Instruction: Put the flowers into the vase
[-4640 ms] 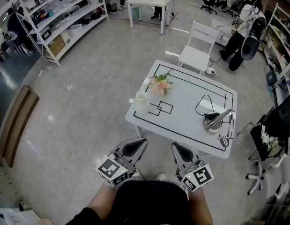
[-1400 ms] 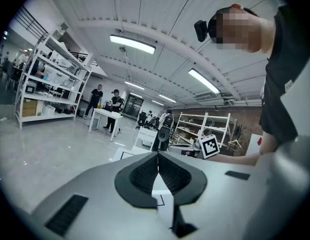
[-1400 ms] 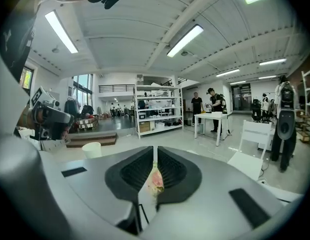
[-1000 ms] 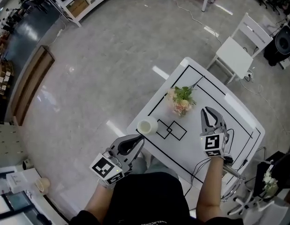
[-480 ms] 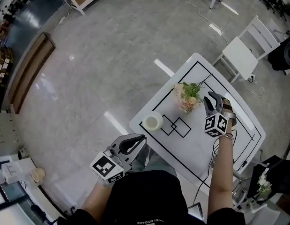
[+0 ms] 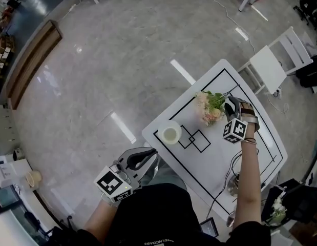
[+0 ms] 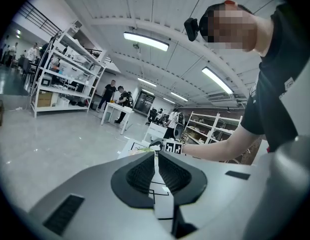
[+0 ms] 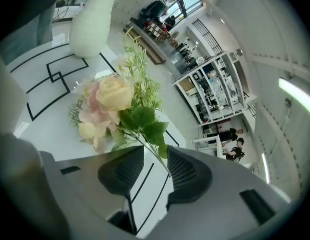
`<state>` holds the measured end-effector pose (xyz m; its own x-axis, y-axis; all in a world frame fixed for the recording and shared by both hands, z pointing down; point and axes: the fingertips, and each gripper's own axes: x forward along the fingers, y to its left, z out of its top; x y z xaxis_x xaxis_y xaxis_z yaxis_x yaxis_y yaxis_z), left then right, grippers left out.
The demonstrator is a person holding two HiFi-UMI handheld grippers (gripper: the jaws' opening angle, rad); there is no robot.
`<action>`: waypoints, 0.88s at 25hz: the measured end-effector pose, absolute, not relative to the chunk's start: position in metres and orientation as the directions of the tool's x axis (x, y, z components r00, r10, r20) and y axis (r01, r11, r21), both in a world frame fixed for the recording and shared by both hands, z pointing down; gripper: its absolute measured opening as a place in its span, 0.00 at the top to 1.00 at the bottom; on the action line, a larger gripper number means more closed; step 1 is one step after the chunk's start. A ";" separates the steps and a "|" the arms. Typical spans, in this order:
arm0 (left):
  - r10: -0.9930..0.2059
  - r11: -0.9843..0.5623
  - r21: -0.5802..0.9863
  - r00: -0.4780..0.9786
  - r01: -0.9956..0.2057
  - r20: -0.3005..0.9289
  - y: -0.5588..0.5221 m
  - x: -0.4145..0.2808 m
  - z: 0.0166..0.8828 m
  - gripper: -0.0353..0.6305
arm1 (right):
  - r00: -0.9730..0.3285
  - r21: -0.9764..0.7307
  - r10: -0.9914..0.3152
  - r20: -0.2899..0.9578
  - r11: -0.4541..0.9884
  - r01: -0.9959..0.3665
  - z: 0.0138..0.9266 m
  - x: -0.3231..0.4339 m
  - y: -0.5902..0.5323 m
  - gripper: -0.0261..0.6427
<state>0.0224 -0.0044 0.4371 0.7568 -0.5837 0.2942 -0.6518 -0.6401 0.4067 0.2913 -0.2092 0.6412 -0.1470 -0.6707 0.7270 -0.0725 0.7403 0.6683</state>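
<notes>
No legible text, labels or numbers anywhere.

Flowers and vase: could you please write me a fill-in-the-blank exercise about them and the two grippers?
1. The flowers lie on the white ___.
2. The vase is ___: no flower stands in it.
3. The jaws of the right gripper, which have just been opening, stand apart around the flowers' ___.
4. The gripper with shut jaws is the ___ one.
Missing words: table; empty; stem; left (the left gripper).
</notes>
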 end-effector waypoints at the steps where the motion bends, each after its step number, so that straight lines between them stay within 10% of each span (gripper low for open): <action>1: -0.583 -0.640 0.407 0.757 -0.652 0.296 -0.004 0.021 0.438 0.94 | -0.145 0.674 -0.674 0.724 0.736 -0.056 0.643 0.290 -0.212 0.77; 22: -0.641 -0.559 0.429 0.698 -0.710 0.320 0.005 -0.002 0.449 0.94 | -0.127 0.665 -0.653 0.747 0.733 0.141 0.678 0.271 -0.238 0.89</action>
